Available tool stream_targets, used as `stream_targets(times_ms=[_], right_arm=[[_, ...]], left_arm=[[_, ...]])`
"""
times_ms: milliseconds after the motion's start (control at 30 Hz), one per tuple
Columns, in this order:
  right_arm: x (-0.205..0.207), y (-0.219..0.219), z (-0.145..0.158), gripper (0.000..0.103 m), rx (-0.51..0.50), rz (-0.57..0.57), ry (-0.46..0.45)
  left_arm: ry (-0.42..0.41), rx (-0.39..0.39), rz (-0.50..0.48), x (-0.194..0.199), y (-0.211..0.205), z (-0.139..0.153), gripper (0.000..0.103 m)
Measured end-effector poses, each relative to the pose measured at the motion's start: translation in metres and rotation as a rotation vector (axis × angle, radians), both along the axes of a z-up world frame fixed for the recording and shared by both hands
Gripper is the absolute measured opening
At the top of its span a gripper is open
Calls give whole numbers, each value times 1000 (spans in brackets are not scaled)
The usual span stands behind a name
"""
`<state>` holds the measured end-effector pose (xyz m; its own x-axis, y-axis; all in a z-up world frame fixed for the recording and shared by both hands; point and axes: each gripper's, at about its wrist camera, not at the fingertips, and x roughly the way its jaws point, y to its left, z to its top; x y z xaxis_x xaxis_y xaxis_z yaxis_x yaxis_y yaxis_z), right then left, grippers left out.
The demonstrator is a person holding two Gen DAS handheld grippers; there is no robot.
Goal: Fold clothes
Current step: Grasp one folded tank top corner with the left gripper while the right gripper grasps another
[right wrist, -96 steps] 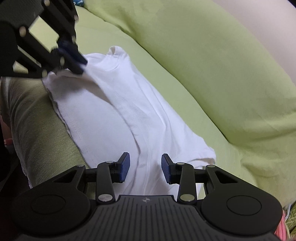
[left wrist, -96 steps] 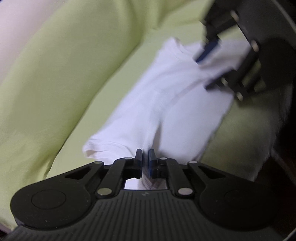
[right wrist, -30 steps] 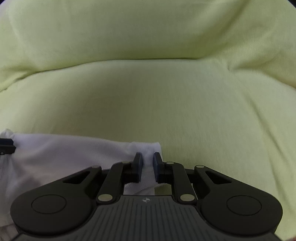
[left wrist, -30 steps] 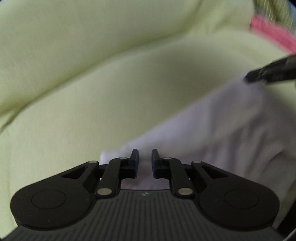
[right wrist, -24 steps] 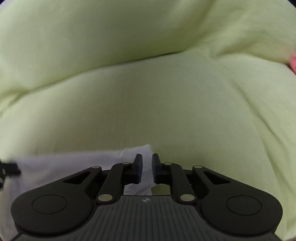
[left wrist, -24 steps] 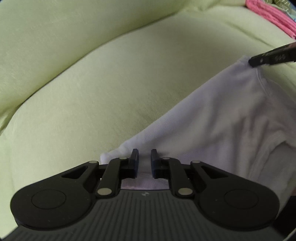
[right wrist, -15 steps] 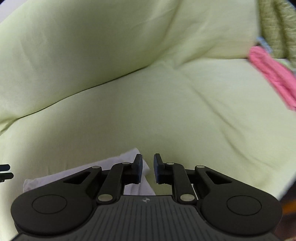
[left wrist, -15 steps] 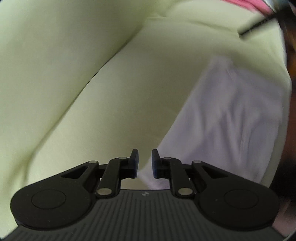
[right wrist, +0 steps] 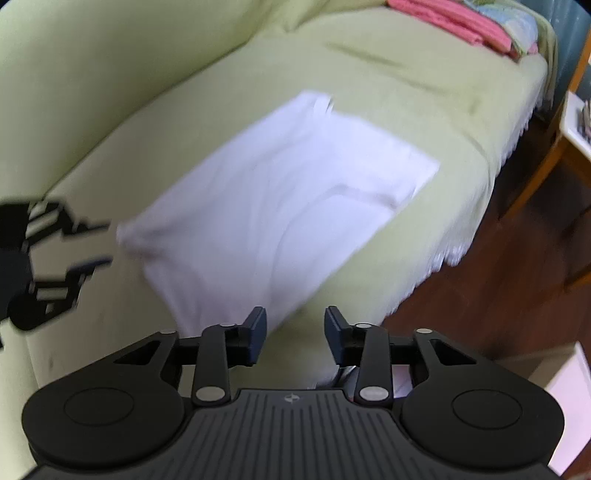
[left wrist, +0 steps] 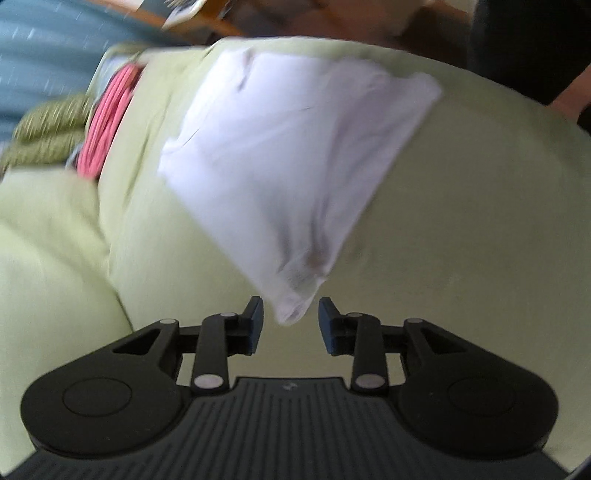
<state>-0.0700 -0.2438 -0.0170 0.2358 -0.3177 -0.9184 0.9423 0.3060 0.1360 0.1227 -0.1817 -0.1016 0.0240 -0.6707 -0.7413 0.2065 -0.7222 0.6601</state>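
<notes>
Lying flat: white shirt (right wrist: 280,206) on the green sofa (right wrist: 424,74).
Feel: soft, light, floppy.
Grab: near corners.
Claws: left gripper (left wrist: 291,321) and right gripper (right wrist: 294,332) wide apart, holding nothing.

Bare green sofa cover (right wrist: 399,70) lies open around the white shirt (right wrist: 280,199), bounded by the backrest (right wrist: 92,62), pink folded pile (right wrist: 454,18) and wooden stand (right wrist: 561,122).
</notes>
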Motion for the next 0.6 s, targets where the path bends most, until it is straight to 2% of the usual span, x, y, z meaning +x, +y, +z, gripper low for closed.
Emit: stream_targets(times_ms=[133, 267, 367, 467, 600], right_arm=[[14, 31, -12, 44, 33, -20, -7], [14, 58, -31, 45, 47, -44, -12], [13, 67, -42, 45, 48, -79, -18], [10, 74, -49, 48, 41, -107, -18], [15, 82, -58, 48, -11, -63, 48]], left_arm=[[-81, -36, -212, 3, 20, -32, 33], [-128, -87, -280, 9, 15, -47, 35], [-187, -108, -371, 17, 21, -60, 38], [-236, -156, -460, 24, 23, -77, 37], [-264, -214, -542, 32, 21, -91, 37]])
